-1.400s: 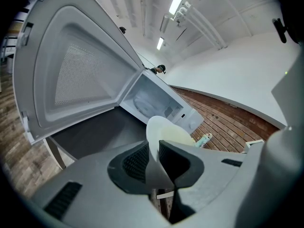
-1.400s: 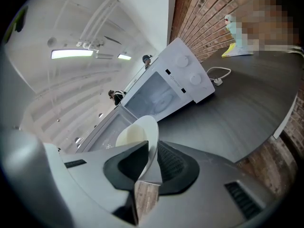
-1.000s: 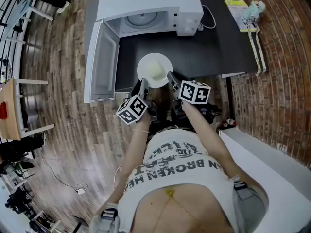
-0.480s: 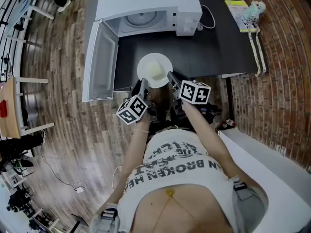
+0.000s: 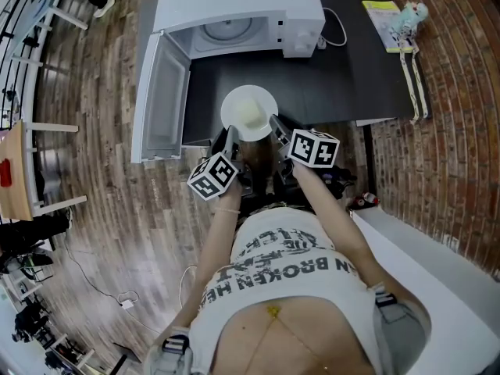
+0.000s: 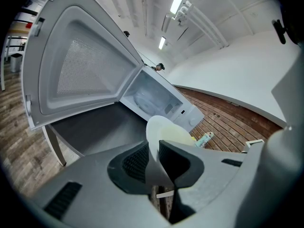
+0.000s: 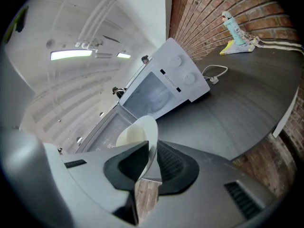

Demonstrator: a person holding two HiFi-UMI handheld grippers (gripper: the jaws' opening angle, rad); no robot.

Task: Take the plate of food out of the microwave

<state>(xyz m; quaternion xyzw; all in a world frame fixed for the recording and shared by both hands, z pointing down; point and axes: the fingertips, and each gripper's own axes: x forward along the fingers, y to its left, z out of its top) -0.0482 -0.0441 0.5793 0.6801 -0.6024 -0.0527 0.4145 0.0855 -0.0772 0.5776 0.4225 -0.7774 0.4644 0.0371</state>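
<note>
A white plate (image 5: 248, 112) with pale yellow food on it hangs over the front of the dark table, outside the microwave (image 5: 238, 14). My left gripper (image 5: 230, 137) is shut on the plate's near-left rim, and my right gripper (image 5: 273, 125) is shut on its near-right rim. In the left gripper view the plate (image 6: 164, 132) stands edge-on between the black pads (image 6: 137, 163). In the right gripper view the plate (image 7: 140, 134) is clamped the same way. The microwave's door (image 5: 162, 100) hangs wide open at the left, and its cavity shows only the glass turntable.
The dark table (image 5: 344, 69) carries the microwave at the back, its cable (image 5: 337, 31), and a yellow booklet with a small bottle (image 5: 394, 18) at the far right. A brick wall (image 5: 461, 92) runs along the right. Wooden floor lies left of the open door.
</note>
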